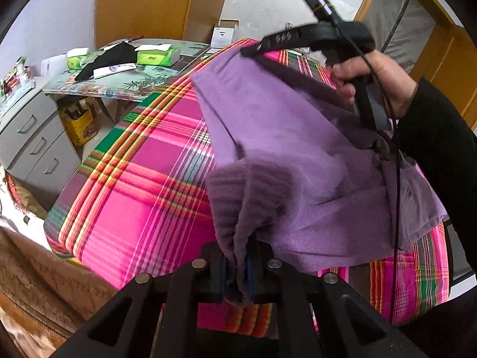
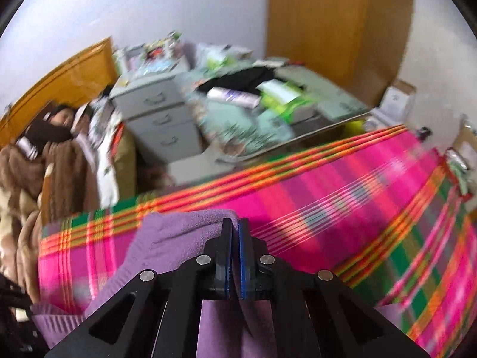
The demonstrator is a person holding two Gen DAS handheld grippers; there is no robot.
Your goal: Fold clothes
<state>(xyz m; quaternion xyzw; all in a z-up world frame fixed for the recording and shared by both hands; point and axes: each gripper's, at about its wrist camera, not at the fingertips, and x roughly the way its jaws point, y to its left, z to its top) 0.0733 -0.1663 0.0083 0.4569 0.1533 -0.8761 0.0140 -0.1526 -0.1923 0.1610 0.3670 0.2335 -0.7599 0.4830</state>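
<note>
A purple knitted garment (image 1: 298, 149) is held up over a bed spread with pink plaid cloth (image 1: 143, 208). My left gripper (image 1: 238, 268) is shut on the garment's ribbed hem at the bottom of the left wrist view. A hand (image 1: 378, 80) in a black sleeve holds my right gripper (image 1: 250, 50) at the garment's far upper edge. In the blurred right wrist view, the right gripper (image 2: 235, 223) has its jaws pressed together at the edge of the purple garment (image 2: 179, 235). The cloth runs under and left of it, above the plaid cloth (image 2: 328, 197).
Beyond the bed stands a low table (image 1: 125, 86) with green tissue boxes (image 1: 158, 55) and black cloth. A grey drawer cabinet (image 1: 32, 137) and a yellow box (image 1: 79, 122) are on the left. A person (image 2: 59, 125) lies under brown blankets far left.
</note>
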